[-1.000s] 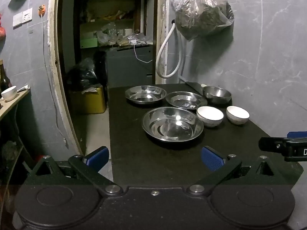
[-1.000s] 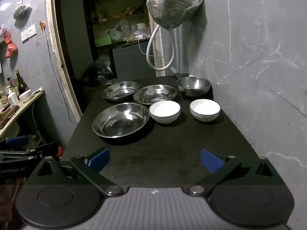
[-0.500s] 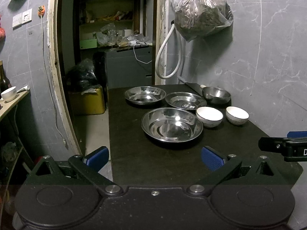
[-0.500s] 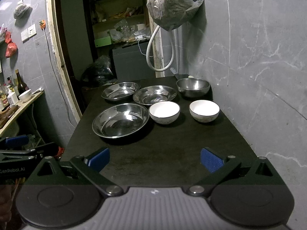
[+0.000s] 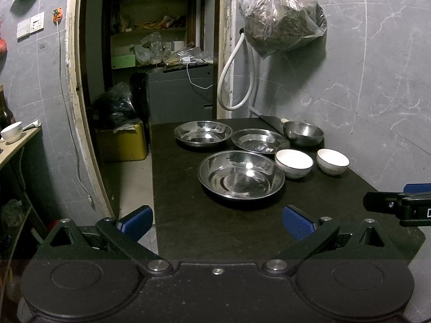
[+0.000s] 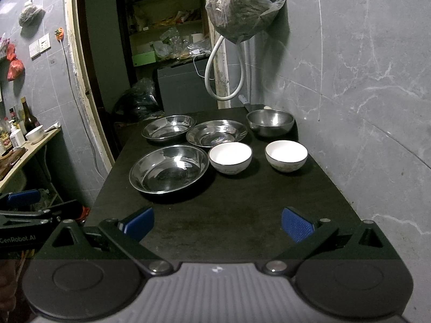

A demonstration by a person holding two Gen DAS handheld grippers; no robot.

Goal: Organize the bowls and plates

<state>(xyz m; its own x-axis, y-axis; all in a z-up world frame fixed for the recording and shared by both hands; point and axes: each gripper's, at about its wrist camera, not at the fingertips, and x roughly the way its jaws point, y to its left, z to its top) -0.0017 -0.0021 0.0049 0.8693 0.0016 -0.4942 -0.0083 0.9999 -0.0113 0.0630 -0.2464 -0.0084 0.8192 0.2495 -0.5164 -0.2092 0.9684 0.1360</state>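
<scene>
On a black table (image 5: 188, 231) (image 6: 242, 215) lie three steel plates: a large near one (image 5: 241, 177) (image 6: 169, 168), a far left one (image 5: 202, 132) (image 6: 169, 127) and a far middle one (image 5: 260, 140) (image 6: 216, 133). A steel bowl (image 5: 303, 132) (image 6: 270, 122) stands at the back right. Two white bowls stand side by side, one (image 5: 294, 163) (image 6: 230, 158) next to the large plate, the other (image 5: 332, 161) (image 6: 286, 155) nearer the wall. My left gripper (image 5: 216, 222) and right gripper (image 6: 217, 223) hover open over the table's near end, holding nothing.
A grey tiled wall (image 6: 363, 80) runs along the table's right side, with a filled plastic bag (image 5: 282, 13) and a white hose (image 5: 234, 80) hanging above the back. A doorway (image 5: 161, 53) to a cluttered room opens behind. A side shelf (image 6: 27, 145) with bottles stands left.
Both views have shifted only slightly; the dishes have not moved and both grippers stay open.
</scene>
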